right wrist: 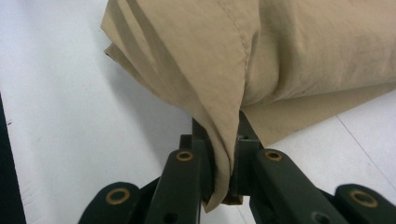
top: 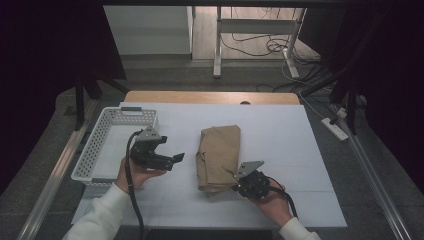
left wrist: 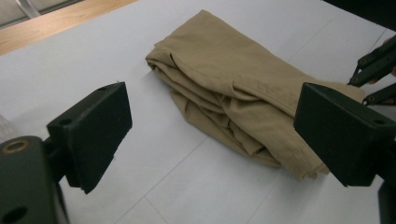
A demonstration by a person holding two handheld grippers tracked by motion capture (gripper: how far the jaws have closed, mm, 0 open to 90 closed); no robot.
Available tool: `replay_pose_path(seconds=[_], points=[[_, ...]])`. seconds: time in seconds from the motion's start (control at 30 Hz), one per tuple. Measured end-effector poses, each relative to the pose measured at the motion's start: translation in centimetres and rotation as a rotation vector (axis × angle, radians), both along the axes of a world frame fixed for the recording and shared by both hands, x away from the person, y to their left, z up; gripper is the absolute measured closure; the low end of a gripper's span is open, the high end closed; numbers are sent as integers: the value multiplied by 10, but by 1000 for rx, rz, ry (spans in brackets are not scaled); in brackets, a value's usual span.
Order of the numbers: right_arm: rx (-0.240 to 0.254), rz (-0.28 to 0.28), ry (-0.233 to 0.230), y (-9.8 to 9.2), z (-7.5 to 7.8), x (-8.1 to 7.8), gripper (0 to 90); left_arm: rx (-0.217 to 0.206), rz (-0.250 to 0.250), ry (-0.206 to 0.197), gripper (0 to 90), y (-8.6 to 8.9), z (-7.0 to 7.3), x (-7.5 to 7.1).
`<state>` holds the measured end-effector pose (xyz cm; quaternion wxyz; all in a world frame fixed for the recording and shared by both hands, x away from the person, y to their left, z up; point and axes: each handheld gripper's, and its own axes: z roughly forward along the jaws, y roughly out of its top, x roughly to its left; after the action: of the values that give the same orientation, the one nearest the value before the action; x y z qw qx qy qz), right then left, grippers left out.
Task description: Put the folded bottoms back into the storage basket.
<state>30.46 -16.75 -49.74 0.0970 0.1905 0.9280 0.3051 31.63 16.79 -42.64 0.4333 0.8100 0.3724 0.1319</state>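
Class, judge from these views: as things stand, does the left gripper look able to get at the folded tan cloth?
Probably yes. The left gripper is open and points at the tan cloth, with bare white table between them. The right gripper pinches only the cloth's near corner, leaving the left edge free.

Dim, even overhead light; dark surroundings, soft shadows.

White basket (top: 102,145) blocks table's (top: 280,130) left edge. Folded tan cloth (top: 219,155) fills centre. Bare lanes: between basket and cloth, whole right side, far strip, near edge.
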Motion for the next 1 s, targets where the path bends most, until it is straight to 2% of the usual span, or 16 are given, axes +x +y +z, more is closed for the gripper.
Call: replay_pose_path(seconds=[0.4, 0.6, 0.83, 1.0], points=[[-8, 0, 0, 0, -2, 0, 840, -16, -11, 14, 110, -13, 5, 26], [-7, 0, 5, 0, -3, 0, 840, -27, -15, 29, 118, -19, 3, 40], [-7, 1, 6, 0, -3, 0, 839, 6, -26, 36, 121, -33, 1, 57], [-4, 2, 5, 0, -3, 0, 839, 8, -36, 41, 124, -38, -1, 66]])
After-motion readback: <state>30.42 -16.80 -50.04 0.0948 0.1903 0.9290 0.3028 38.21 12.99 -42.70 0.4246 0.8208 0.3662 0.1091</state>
